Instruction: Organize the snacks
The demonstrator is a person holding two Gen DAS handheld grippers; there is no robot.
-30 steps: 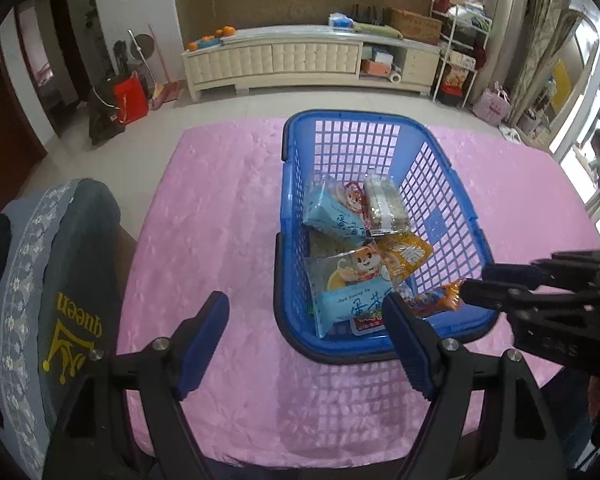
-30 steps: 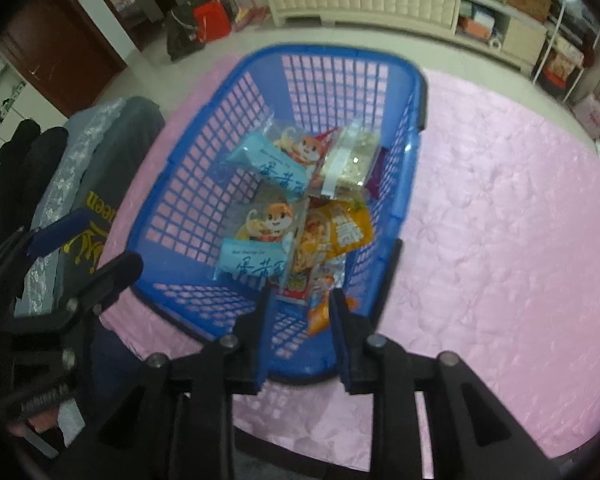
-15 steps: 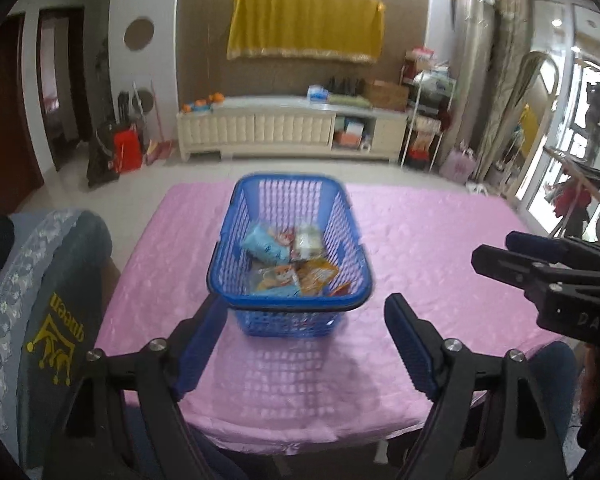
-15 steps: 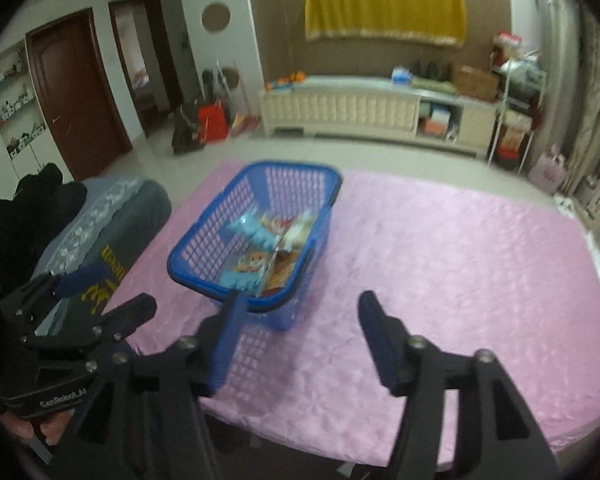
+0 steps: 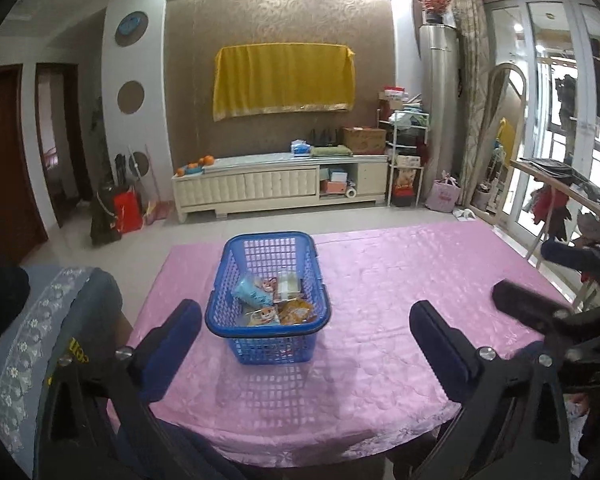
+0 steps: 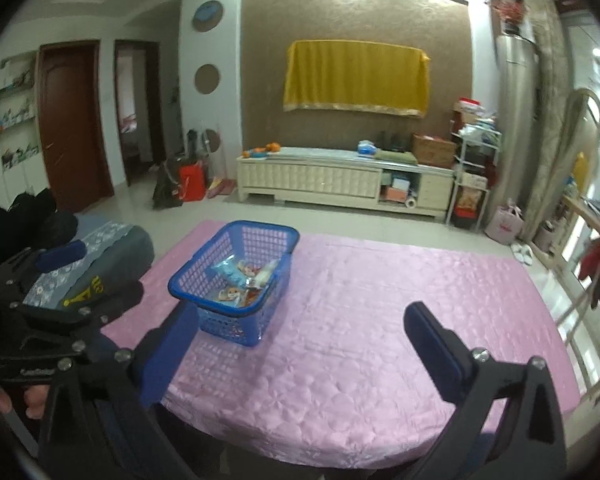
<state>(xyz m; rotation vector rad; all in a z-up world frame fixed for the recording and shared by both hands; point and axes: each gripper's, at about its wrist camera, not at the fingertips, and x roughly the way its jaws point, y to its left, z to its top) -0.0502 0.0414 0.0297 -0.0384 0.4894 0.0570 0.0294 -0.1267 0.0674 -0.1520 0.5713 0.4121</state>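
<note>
Snacks (image 5: 274,300) lie in the basket (image 5: 268,330), its long axis running away from camera; both grippers, left (image 5: 306,332) and right (image 6: 300,338), have backed off, fingers just spread wide, empty

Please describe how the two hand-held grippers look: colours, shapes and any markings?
Both are black frames of triangular struts joined by silver screws. The left hand-held gripper has two long fingers faced with dark blue pads. The right hand-held gripper is built the same. Pale lettering shows on each body, too blurred to read.

Snack packets (image 5: 266,300) in basket (image 5: 236,344) – print too small.
</note>
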